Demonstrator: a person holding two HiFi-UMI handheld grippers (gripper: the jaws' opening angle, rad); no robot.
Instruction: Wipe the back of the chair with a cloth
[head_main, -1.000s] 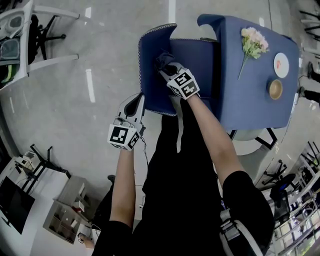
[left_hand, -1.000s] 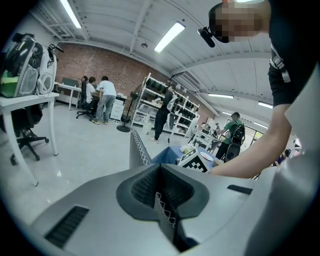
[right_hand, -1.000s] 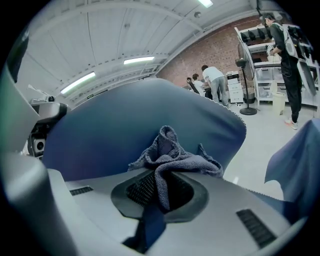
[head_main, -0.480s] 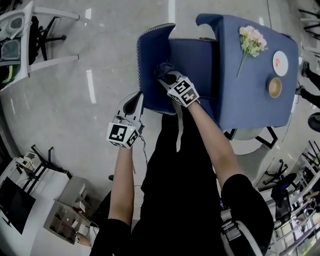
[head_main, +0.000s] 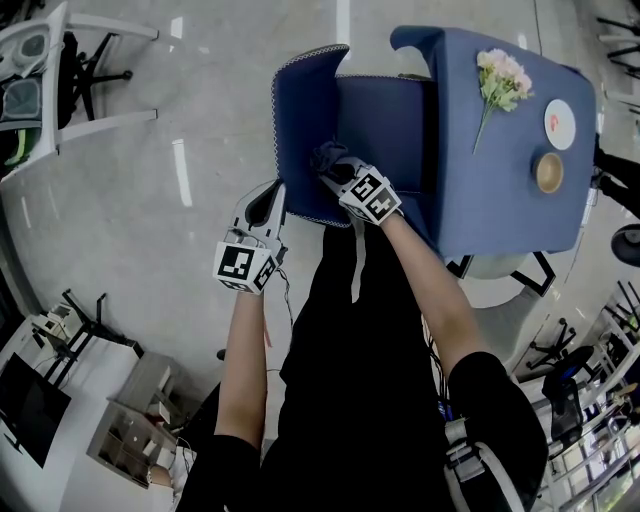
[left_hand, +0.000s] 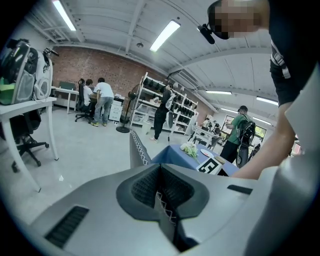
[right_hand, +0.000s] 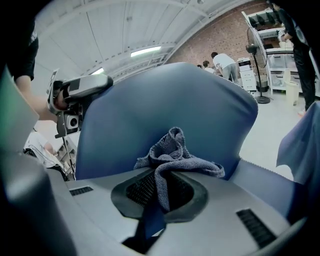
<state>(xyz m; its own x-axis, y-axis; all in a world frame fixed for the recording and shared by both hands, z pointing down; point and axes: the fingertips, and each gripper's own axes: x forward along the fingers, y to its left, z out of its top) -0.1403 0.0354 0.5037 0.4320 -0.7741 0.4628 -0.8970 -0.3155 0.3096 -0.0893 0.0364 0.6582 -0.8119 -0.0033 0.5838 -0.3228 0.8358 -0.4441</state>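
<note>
Pinching the grey cloth (right_hand: 171, 150), your right gripper (head_main: 337, 170) holds it against the inner face of the blue chair back (head_main: 300, 110). Your left gripper (head_main: 270, 198) is clamped on that back's stitched edge (left_hand: 139, 151).

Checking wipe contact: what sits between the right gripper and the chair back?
The grey cloth, bunched and clamped in the right gripper, sits between it and the blue chair back, as the right gripper view shows.
</note>
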